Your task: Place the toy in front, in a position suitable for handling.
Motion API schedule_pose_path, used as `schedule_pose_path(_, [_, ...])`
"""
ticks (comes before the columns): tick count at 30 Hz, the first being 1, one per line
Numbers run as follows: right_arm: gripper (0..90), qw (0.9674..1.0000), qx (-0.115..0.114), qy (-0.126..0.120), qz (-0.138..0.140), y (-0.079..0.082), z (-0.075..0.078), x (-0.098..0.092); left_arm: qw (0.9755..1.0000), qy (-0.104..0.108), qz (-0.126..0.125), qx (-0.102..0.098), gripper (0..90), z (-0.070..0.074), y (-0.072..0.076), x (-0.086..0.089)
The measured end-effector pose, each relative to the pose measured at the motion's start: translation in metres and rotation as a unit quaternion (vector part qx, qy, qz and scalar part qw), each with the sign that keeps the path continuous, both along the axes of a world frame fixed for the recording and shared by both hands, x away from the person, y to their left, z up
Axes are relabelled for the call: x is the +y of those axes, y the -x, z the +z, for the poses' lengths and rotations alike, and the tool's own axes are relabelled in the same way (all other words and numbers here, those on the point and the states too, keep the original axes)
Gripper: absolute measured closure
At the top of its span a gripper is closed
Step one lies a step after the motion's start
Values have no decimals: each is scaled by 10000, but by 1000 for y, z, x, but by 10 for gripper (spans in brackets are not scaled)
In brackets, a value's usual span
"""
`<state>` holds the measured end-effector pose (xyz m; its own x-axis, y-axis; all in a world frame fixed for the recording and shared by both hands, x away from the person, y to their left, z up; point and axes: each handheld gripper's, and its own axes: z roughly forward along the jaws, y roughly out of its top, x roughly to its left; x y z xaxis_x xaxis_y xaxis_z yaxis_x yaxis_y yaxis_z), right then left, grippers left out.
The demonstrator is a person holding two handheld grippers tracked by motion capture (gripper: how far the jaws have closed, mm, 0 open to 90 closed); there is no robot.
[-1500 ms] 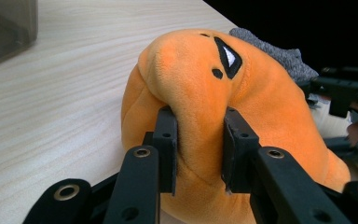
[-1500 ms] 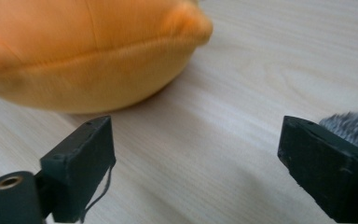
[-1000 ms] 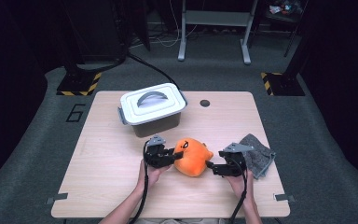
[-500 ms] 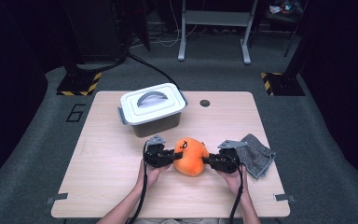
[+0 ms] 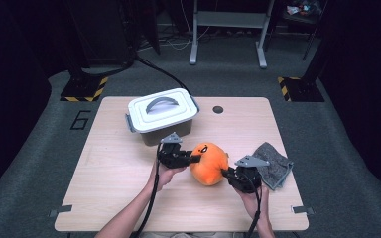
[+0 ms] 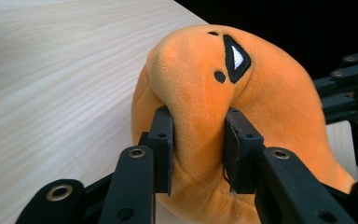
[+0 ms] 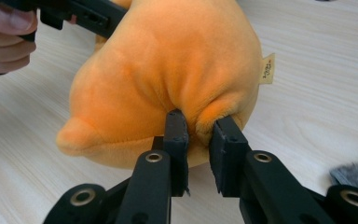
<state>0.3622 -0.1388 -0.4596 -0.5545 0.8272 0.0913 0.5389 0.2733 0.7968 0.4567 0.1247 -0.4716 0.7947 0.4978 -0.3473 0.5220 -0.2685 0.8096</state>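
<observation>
- Nearest the person, two forearms come in over the front edge of the table (image 5: 109, 198), a pale wood-grain top with rounded corners and small grey clips at its front corners.
- The left gripper (image 5: 194, 158) is clenched on the orange plush toy (image 5: 208, 162); in the left gripper view its two black jaws pinch a fold of the plush (image 6: 200, 140) between them, and they have just eased open a little with the fabric between them.
- The right gripper (image 5: 224, 173) grasps the same toy from the opposite side; in the right gripper view its jaws are drawn close together on a small lobe at the toy's lower edge (image 7: 200, 116).
- The toy sits between the two grippers, slightly right of the table's middle and in its front half. It is soft, rounded and bright orange, with a black-and-white stitched eye, small black dots near it, and a small tan tag (image 7: 267, 69) on its side.
- Just right of the right gripper lies a crumpled grey cloth (image 5: 274, 167) on the wood.
- Farther back, left of centre, stands a white lidded box (image 5: 161, 115) with a grey handle and side latches, near the left gripper.
- A small dark round hole (image 5: 218, 109) sits near the table's far edge.
- Beyond is grey carpet, yellow-and-black striped plates (image 5: 84, 89), cables and the legs of a metal frame (image 5: 228, 34) in a dim room.
</observation>
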Motion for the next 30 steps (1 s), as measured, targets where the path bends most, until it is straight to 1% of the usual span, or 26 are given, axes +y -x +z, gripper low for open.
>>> schedule_pose_path(2, [775,9999,38,69,-126,5,-3,1,9999,-59,-84,43,661,-5,-6,-5])
schedule_pose_path(3, [772,9998,40,97,-171,6,-5,2,9998,-88,-116,101,655,-9,-9,-8])
schedule_pose_path(5, [767,9994,96,198,-254,5,-12,3,9997,-143,-146,137,641,-15,-12,-10])
schedule_pose_path(6, [764,9994,114,178,-274,4,-16,3,9997,-58,-166,161,632,-16,-14,-11])
schedule_pose_path(7, [760,9993,127,161,-315,3,-19,1,9997,-76,-168,131,617,-16,-14,-11])
schedule_pose_path(8, [756,9993,138,95,-349,3,-20,-1,9998,-119,-146,110,585,-14,-13,-12])
schedule_pose_path(9, [751,9992,148,27,-368,3,-20,-2,9998,-109,-153,120,546,-14,-13,-12])
schedule_pose_path(10, [747,9990,159,22,-406,3,-20,-3,9998,-133,-125,95,519,-12,-11,-12])
schedule_pose_path(11, [740,9990,148,35,-432,3,-20,-4,9998,-183,-57,75,479,-10,-9,-11])
schedule_pose_path(12, [733,9988,151,-7,-470,4,-21,-5,9998,-173,-41,80,441,-8,-8,-10])
schedule_pose_path(14, [721,9986,159,-27,-504,4,-21,-6,9997,-205,106,-36,397,-4,-3,-6])
schedule_pose_path(17, [704,9984,121,-83,-540,4,-20,-6,9995,-138,268,-79,331,0,5,1])
schedule_pose_path(18, [699,9985,117,-68,-534,5,-20,-7,9993,-29,355,-79,315,1,10,6])
schedule_pose_path(19, [692,9984,135,-76,-542,4,-20,-6,9990,-25,427,-98,308,2,13,8])
schedule_pose_path(21, [684,9984,132,-63,-548,4,-19,-7,9984,66,545,-109,285,2,22,14])
schedule_pose_path(22, [677,9984,143,-55,-552,4,-19,-7,9979,65,636,-94,285,2,28,16])
schedule_pose_path(24, [667,9984,158,-52,-550,4,-19,-7,9980,82,630,-17,274,-2,36,14])
schedule_pose_path(25, [656,9983,168,-49,-550,4,-19,-7,9980,65,627,16,269,-4,40,12])
schedule_pose_path(26, [652,9983,168,-52,-558,4,-18,-7,9984,20,571,52,265,-6,42,7])
schedule_pose_path(27, [646,9982,197,-47,-558,3,-18,-7,9983,-33,576,80,264,-9,44,2])
schedule_pose_path(28, [640,9985,166,-18,-524,3,-18,-7,9983,-54,582,79,264,-10,43,-2])
schedule_pose_path(29, [637,9984,184,-21,-530,3,-18,-7,9986,-49,524,112,266,-13,42,-5])
schedule_pose_path(30, [635,9984,189,-6,-527,3,-17,-7,9987,-112,476,135,267,-15,41,-8])
